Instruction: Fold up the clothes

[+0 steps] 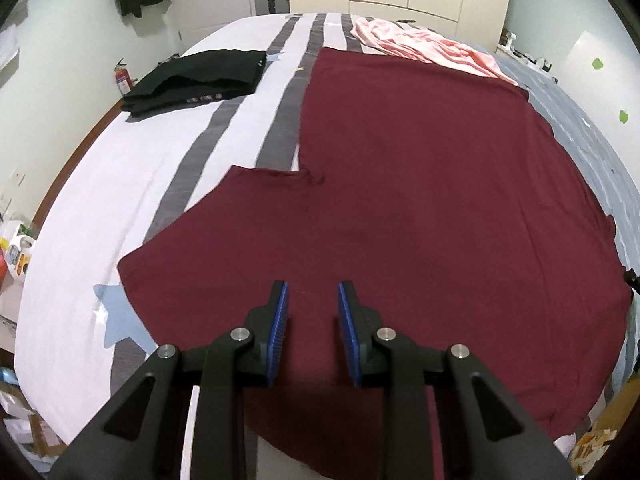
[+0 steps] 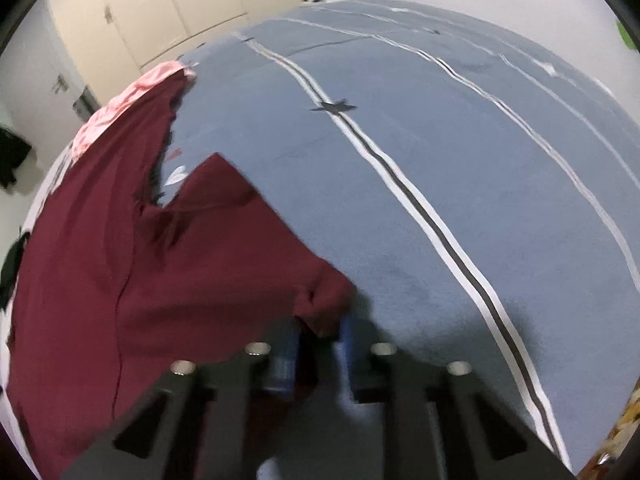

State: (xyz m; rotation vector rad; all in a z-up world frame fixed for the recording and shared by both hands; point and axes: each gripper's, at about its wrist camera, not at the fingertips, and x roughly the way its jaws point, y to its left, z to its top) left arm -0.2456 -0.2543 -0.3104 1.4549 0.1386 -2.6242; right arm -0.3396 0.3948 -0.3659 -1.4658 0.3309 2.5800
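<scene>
A dark red T-shirt [image 1: 420, 184] lies spread flat on the bed, one short sleeve pointing left. My left gripper [image 1: 313, 292] is open and empty, hovering just above the shirt's near part. In the right wrist view the same dark red T-shirt [image 2: 132, 272] has its other sleeve lifted off the bed. My right gripper [image 2: 320, 332] is shut on the bunched end of that sleeve; its blue pads [image 2: 345, 334] show on either side of the cloth. The view is blurred by motion.
A folded black garment [image 1: 200, 80] lies at the bed's far left. A crumpled pink garment [image 1: 424, 46] lies beyond the shirt, also seen in the right wrist view [image 2: 120, 108]. The bed cover is white with grey stripes [image 1: 132, 184] on the left, blue-grey [image 2: 440, 140] on the right.
</scene>
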